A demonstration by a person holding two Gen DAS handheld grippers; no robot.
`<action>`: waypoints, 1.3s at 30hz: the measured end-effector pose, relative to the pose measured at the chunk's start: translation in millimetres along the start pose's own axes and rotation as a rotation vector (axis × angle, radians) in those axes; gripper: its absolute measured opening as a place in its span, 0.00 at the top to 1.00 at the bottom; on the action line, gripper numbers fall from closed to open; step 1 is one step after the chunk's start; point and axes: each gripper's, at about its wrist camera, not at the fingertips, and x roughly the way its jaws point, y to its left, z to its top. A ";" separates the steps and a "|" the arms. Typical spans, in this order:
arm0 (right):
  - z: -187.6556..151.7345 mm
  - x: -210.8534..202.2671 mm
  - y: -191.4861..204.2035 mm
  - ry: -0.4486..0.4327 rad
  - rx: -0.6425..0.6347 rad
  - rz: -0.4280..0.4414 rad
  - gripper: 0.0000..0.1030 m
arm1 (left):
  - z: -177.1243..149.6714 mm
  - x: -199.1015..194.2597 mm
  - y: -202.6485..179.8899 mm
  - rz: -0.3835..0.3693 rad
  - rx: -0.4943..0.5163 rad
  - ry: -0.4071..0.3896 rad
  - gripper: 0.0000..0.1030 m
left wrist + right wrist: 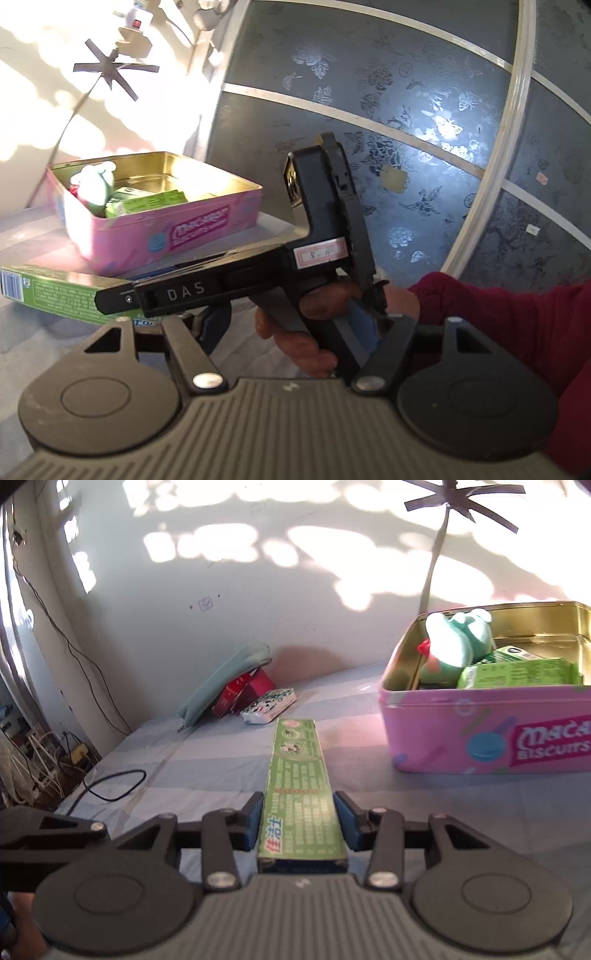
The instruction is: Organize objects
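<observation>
My right gripper [300, 816] is shut on a long green toothpaste box [299, 775], its blue pads [255, 819] against both long sides, held over the striped bed [207, 760]. The box also shows in the left wrist view [62, 291], with the right gripper's body [229, 288] in front of it. An open pink biscuit tin [480, 731] stands to the right; it holds a green plush toy [458, 642] and green boxes [517, 672]. The tin also shows in the left wrist view [159, 232]. My left gripper's fingertips are hidden behind the right gripper and hand.
A light blue pouch [221, 683], red boxes [243, 690] and a patterned packet [269, 705] lie at the wall on the bed. A black cable [110, 786] loops at the bed's left edge. A dark patterned panel [406, 129] fills the left view's right side.
</observation>
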 end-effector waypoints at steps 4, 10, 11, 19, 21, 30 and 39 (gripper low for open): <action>1.2 -31.3 -30.5 -0.060 0.059 0.039 0.61 | 11.9 20.7 -17.6 -0.005 0.046 0.013 0.33; -5.9 -33.7 -34.1 -0.047 -0.032 0.048 0.60 | -11.7 6.0 -13.0 0.160 0.076 0.079 0.32; -9.8 -32.5 -29.0 -0.039 -0.056 0.042 0.60 | -15.7 -1.8 -8.7 0.195 0.057 0.075 0.32; -17.6 -27.6 -7.1 -0.035 -0.151 0.037 0.60 | 9.5 -62.6 52.2 0.653 -0.226 -0.101 0.22; -23.3 -32.8 -0.6 -0.037 -0.174 0.025 0.60 | 20.1 -59.3 74.7 0.638 -0.312 -0.084 0.22; -57.8 -73.0 -5.3 0.021 -0.252 -0.130 0.50 | 19.0 14.6 119.8 0.581 -0.383 0.107 0.22; -70.9 -63.8 0.2 0.039 -0.300 -0.126 0.61 | 9.9 37.6 127.0 0.499 -0.412 0.136 0.45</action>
